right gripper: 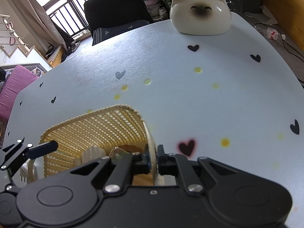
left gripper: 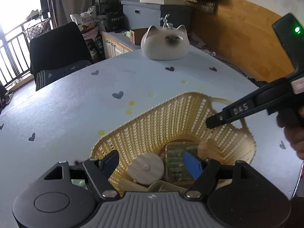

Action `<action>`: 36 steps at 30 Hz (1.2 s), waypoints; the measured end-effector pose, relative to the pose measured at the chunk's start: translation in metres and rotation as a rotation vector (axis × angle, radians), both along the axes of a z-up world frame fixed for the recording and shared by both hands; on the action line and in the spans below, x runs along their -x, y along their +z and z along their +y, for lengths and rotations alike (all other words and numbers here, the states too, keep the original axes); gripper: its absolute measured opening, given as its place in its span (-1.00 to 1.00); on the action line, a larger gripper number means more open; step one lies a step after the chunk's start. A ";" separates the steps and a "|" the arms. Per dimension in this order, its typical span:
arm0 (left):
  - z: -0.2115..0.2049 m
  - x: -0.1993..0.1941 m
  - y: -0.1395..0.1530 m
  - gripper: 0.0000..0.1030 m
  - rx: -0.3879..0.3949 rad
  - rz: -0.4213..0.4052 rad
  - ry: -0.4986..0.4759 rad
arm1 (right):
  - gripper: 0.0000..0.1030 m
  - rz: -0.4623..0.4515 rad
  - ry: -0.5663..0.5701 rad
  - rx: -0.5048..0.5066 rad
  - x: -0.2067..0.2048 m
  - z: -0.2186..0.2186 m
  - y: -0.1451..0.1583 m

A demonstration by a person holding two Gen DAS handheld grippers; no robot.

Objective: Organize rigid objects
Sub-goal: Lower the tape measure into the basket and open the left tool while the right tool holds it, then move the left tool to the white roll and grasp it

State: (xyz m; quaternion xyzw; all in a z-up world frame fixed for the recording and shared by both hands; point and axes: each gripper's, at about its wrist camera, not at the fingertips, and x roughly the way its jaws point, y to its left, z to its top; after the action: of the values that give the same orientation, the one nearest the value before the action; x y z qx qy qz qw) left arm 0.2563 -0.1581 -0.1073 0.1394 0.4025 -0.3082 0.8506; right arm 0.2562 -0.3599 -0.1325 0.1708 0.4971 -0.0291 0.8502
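Note:
A cream woven basket (left gripper: 161, 117) stands on the pale heart-print table (left gripper: 76, 98). Inside lie a round wooden disc with a knob (left gripper: 146, 168), a green patterned tin (left gripper: 176, 161), a rounded wooden piece (left gripper: 209, 148) and a wooden stick (left gripper: 131, 185). My left gripper (left gripper: 152, 162) hangs open just above the disc, and its blue pads (left gripper: 191, 164) touch nothing. My right gripper (right gripper: 154, 160) is shut on the basket's (right gripper: 95, 129) right rim; it reaches in from the right as a black gripper (left gripper: 211, 123). One left finger (right gripper: 47, 147) shows at the basket's far side.
A white ceramic cat (left gripper: 165, 43) sits at the table's far end, also in the right wrist view as the cat (right gripper: 201, 13). A black chair (left gripper: 57, 45) stands behind the table's left edge. A hand (left gripper: 292, 133) holds the right gripper.

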 end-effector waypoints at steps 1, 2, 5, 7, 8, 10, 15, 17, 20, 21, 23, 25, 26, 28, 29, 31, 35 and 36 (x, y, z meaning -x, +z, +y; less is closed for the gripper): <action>0.001 0.002 0.003 0.58 0.008 -0.002 0.000 | -0.86 0.000 0.000 0.001 0.000 0.000 0.000; 0.001 0.004 0.005 0.64 0.014 -0.005 -0.001 | -0.86 0.000 0.000 0.001 0.000 0.000 0.000; 0.004 0.010 0.014 0.72 0.028 -0.014 -0.002 | -0.86 0.000 0.000 0.000 0.000 0.000 0.000; 0.006 0.013 0.019 0.76 0.035 -0.015 0.001 | -0.86 0.000 0.000 0.001 0.000 0.000 0.000; 0.007 0.015 0.021 0.79 0.037 -0.015 0.003 | -0.86 0.000 0.000 0.001 0.000 0.000 0.000; 0.010 0.017 0.025 0.83 0.041 -0.013 0.009 | -0.86 0.000 0.001 0.001 0.000 0.000 0.000; 0.018 0.023 0.034 0.93 0.057 -0.006 0.033 | -0.86 0.000 0.001 0.002 0.000 0.000 0.000; 0.022 0.026 0.037 0.94 0.061 -0.007 0.047 | -0.86 0.001 0.002 0.003 0.000 0.000 0.000; 0.031 0.028 0.041 0.99 0.069 -0.011 0.077 | -0.87 0.000 0.004 0.007 0.001 -0.001 0.002; 0.035 0.029 0.042 1.00 0.072 -0.012 0.089 | -0.87 0.000 0.005 0.009 0.001 0.000 0.002; 0.045 0.029 0.043 1.00 0.081 -0.014 0.122 | -0.87 -0.001 0.007 0.013 0.001 0.001 0.003; 0.056 0.029 0.044 1.00 0.091 -0.018 0.168 | -0.87 -0.003 0.009 0.018 0.002 0.001 0.004; 0.062 0.028 0.044 1.00 0.096 -0.022 0.196 | -0.87 -0.003 0.011 0.022 0.002 0.002 0.005; 0.076 0.027 0.043 1.00 0.109 -0.031 0.258 | -0.87 -0.004 0.013 0.026 0.002 0.003 0.006; 0.083 0.025 0.043 1.00 0.112 -0.034 0.288 | -0.87 -0.005 0.013 0.027 0.002 0.003 0.006; 0.096 0.022 0.040 1.00 0.105 -0.040 0.356 | -0.87 -0.006 0.014 0.030 0.002 0.004 0.007; 0.122 0.016 0.033 1.00 0.085 -0.048 0.458 | -0.87 -0.008 0.019 0.033 0.003 0.004 0.007; 0.128 0.015 0.031 1.00 0.083 -0.047 0.478 | -0.87 -0.009 0.019 0.031 0.003 0.004 0.006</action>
State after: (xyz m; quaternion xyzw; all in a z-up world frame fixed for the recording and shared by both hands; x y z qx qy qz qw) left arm 0.2416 -0.0304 -0.0763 0.0123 0.3912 -0.1110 0.9135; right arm 0.2529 -0.3562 -0.1260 0.1531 0.4945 -0.0280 0.8551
